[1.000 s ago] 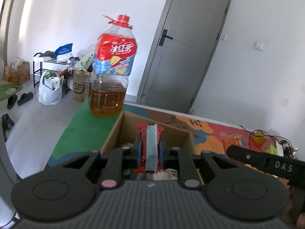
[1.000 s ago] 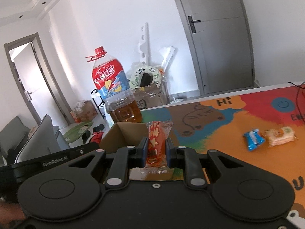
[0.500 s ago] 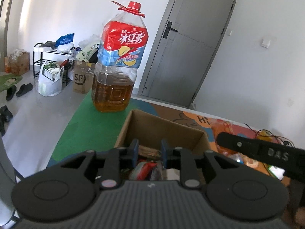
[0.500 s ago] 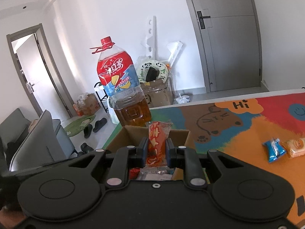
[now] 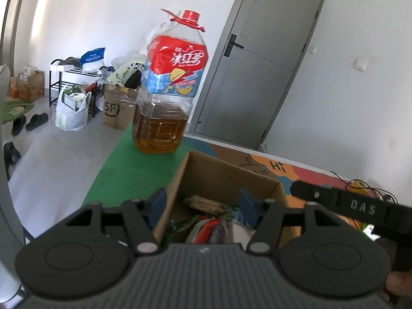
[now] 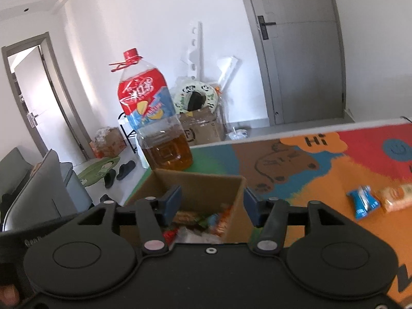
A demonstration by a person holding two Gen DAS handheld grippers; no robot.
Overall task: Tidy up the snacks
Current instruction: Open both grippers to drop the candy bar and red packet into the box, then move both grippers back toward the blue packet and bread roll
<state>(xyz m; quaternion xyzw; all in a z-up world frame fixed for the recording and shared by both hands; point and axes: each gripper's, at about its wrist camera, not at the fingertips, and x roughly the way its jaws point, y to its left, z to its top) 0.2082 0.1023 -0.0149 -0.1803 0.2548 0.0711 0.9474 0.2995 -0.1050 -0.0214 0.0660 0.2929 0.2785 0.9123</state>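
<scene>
hovering left gripper (image 5: 203, 203), right gripper (image 6: 211, 202), jaws just opening

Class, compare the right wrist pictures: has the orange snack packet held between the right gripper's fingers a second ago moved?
Yes. The right gripper has just opened, and the packet no longer stands against the tea bottle; presumably it dropped into the cardboard box.

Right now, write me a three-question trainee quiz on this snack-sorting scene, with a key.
1. True or false: the left gripper is clamping a snack packet.
2. Which stands just beyond the cardboard box? A) a kettle B) the large iced-tea bottle C) a lamp
3. How many snack packets lie loose on the colourful mat in the right wrist view?

Key
1. False: both it and the right gripper are open over the box, empty.
2. B
3. Two: the blue packet and the orange packet.
</scene>
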